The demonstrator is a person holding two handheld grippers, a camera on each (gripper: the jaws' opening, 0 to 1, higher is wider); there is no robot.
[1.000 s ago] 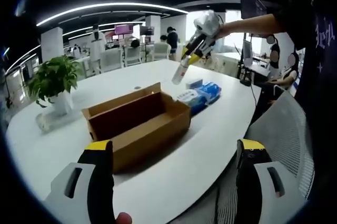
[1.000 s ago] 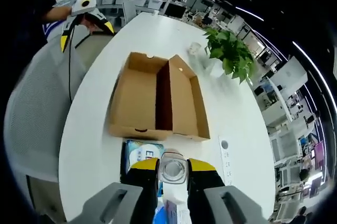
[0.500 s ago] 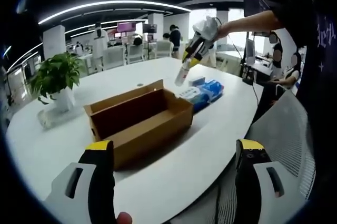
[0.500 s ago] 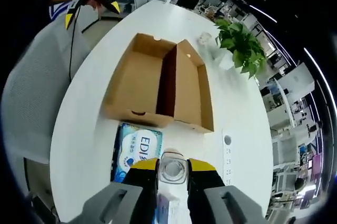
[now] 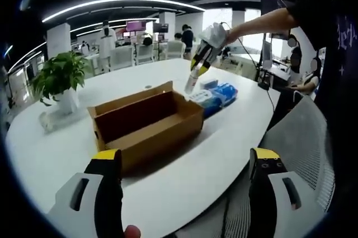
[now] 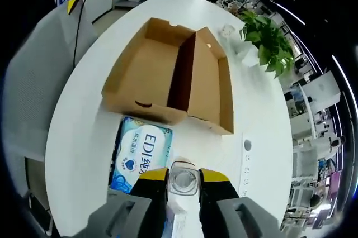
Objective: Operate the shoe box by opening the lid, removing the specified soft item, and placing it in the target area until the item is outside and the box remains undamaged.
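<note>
Already open, the brown cardboard shoe box [image 6: 168, 84] sits in the middle of the white oval counter [image 6: 257, 109], its hinged lid folded back flat beside the base, so both halves lie exposed and look empty in the right gripper view. Just beside the box's near wall lies a soft blue and white plastic pack of tissues [image 6: 140, 151], flat on the counter, with more blue packs [image 5: 215, 98] grouped at the same spot in the left gripper view; this looks like the target area, judging from how the packs lie together outside the box. The right hand-held gripper [image 6: 183, 185] hangs above that group, pointing down, its yellow-tipped jaws closed narrowly on a small clear cylindrical bottle-like object [image 6: 183, 179], probably to lower it among the packs. The left hand-held gripper [image 5: 184, 179] waits well apart from the box at the counter's near edge, jaws spread wide and holding nothing. A green leafy potted plant [image 5: 59, 79] stands on the counter beyond the box.
</note>
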